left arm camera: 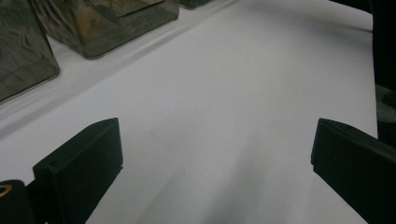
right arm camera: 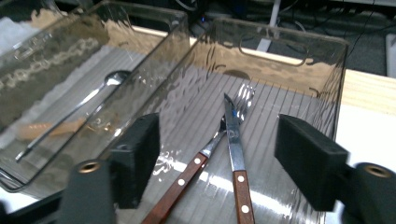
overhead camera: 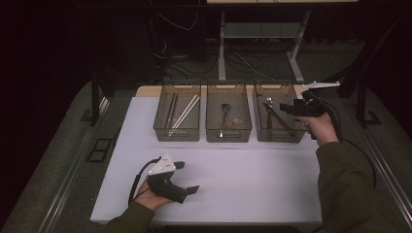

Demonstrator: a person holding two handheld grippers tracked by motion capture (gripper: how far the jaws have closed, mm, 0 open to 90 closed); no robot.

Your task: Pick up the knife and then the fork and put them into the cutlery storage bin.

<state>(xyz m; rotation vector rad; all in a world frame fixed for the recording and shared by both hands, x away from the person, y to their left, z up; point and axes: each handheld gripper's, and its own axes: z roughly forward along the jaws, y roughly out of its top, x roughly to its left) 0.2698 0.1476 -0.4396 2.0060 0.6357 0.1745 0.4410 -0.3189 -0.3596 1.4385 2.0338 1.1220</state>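
high: above, forward-down | claw cams: close, low | shared: bins (overhead camera: 229, 118)

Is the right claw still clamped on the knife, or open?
Open. The right claw hovers over the right bin; knife and fork lie loose on its floor.

Dim, dark surroundings; bright only on the white table (overhead camera: 233, 179). Sharp glare streaks and rippled reflections on the clear bin (right arm camera: 280, 60) floor between and beyond the jaws. Soft grey shadows ahead of the jaws. Slightly soft, grainy throughout.
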